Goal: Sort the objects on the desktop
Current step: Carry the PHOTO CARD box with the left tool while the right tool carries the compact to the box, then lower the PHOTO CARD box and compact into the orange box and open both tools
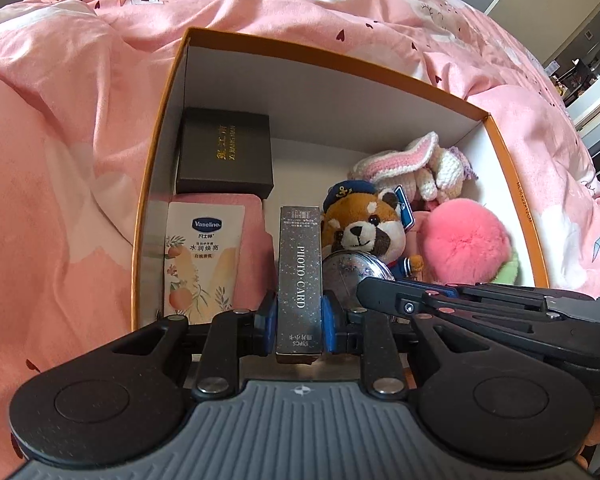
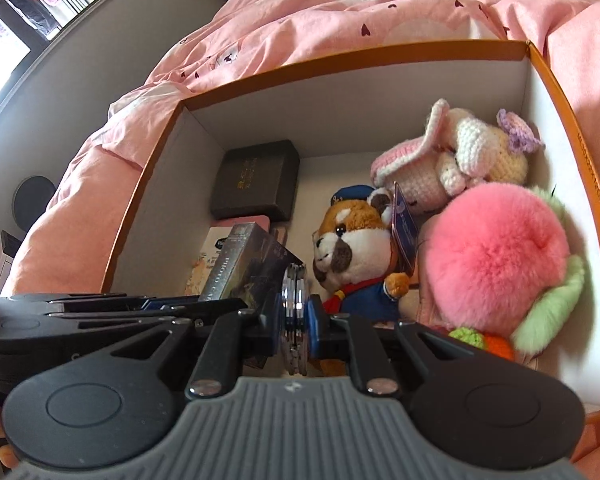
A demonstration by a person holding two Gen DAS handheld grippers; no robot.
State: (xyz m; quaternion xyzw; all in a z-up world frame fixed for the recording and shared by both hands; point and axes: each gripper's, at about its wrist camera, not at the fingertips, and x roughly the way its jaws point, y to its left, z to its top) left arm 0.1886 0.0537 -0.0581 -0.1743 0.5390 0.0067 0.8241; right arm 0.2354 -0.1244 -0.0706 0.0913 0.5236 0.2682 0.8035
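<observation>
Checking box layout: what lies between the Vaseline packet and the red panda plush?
The photo card box, clamped in the left gripper, stands between Vaseline packet and plush; left wrist view.

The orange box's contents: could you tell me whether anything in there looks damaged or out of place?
Only the PHOTO CARD box in the left gripper: its near bottom corner looks scuffed and torn. Everything else in the orange box lies undamaged.

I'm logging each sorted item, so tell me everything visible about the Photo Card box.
The Photo Card box is a slim, dark, speckled carton with pale "PHOTO CARD" lettering down one narrow face and "55PCS" near its end. It stands on edge, clamped between the blue pads of the left claw, above the inside of the orange box, with the round silver case beside it.
</observation>
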